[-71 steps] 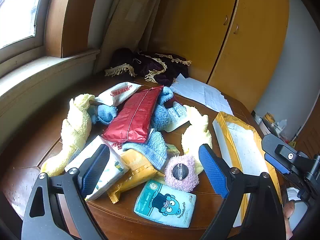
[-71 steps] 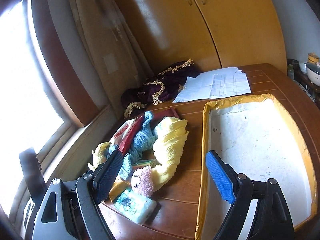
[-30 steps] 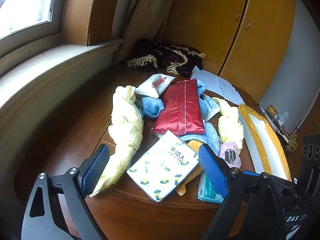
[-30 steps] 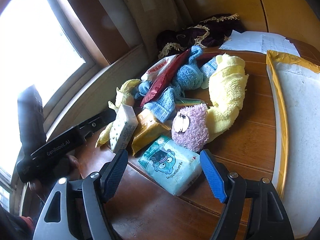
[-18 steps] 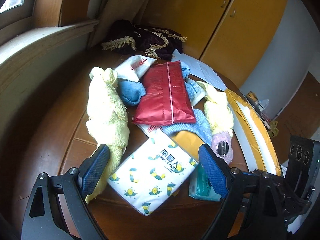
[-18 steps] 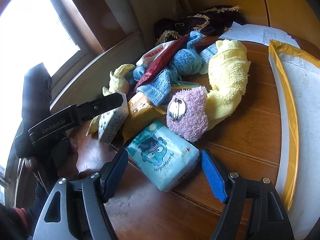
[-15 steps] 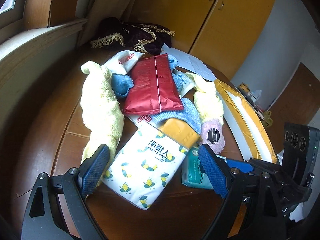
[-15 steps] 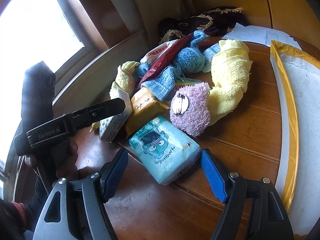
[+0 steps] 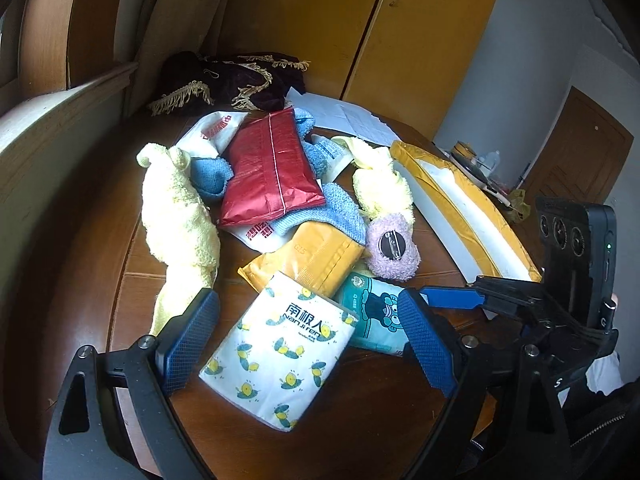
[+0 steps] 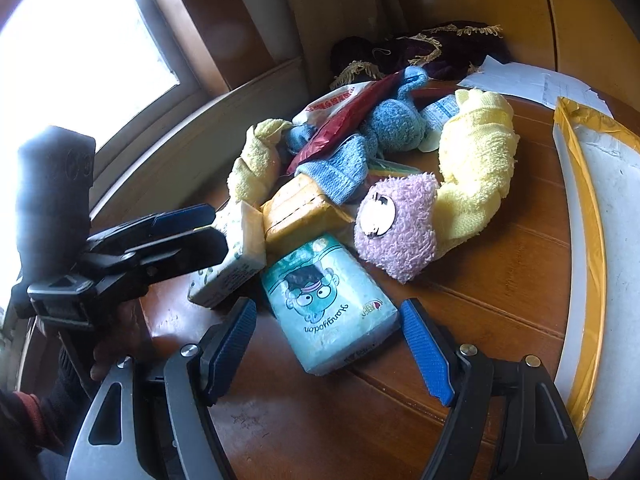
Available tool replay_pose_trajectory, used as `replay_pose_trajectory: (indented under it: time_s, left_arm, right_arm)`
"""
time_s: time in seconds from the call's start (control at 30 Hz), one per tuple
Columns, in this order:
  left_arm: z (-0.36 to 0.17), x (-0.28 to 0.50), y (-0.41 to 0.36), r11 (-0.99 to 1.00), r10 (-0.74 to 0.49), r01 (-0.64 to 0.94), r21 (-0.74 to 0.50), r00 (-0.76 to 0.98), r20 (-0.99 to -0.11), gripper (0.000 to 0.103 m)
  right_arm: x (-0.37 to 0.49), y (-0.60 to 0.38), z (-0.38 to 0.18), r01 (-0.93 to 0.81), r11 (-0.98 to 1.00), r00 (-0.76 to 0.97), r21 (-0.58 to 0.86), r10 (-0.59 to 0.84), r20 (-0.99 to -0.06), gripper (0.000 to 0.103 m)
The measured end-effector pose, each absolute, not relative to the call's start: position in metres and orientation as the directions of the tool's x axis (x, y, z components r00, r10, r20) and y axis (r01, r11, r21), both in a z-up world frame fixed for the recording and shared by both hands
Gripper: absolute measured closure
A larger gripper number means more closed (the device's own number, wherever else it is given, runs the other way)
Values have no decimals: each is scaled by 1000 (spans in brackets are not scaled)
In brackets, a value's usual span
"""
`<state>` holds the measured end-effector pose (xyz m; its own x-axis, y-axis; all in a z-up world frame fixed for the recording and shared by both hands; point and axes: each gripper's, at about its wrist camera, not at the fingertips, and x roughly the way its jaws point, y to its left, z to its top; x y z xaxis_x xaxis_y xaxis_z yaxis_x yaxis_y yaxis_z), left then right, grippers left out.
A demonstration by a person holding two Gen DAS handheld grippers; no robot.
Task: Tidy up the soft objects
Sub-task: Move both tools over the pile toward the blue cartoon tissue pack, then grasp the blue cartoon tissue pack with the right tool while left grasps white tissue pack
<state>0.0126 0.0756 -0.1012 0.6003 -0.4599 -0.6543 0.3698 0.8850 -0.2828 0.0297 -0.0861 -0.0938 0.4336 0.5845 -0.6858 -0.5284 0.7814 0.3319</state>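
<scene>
- Both grippers have closed in on the pile: left gripper (image 9: 308, 338) now gapes around the white pack (image 9: 280, 354).
- Right gripper (image 10: 326, 338) gapes around the teal pack (image 10: 330, 304); neither is gripped yet, so grasps look next.

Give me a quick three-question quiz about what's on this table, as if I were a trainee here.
1. True or false: both grippers are open.
2. Which pack lies between the right gripper fingers? A) red pouch B) teal cartoon tissue pack C) orange mailer
3. What is the left gripper lined up on?

Key:
1. True; neither is closed on anything.
2. B.
3. The white tissue pack with the bee print, which lies between its open fingers.
</scene>
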Motion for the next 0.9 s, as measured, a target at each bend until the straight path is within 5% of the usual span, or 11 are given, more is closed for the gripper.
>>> replay_pose_trajectory:
  time_s: [0.43,0.7,0.83,0.9]
  left_arm:
    - [-112,1,76,877,-444,426,-221,546,-710,12]
    - [-130,-7,56,888,-311,458,-36,540,-782,13]
    - [-131,-7,56,893,-287,449,2,575,-766,18]
    - [-129,-7,57,895,-294,447,-3,582,-758,29]
  right_arm:
    - [35,-71,-98,-549,802,454,235,522,-722,27]
    - [23,-63,-99,-551,827,515,112,443,-734,41]
    - [21,-62,-100,-556,827,526,85,430,-734,42]
    - [20,-63,-100,-561,824,526,84,432,-733,42]
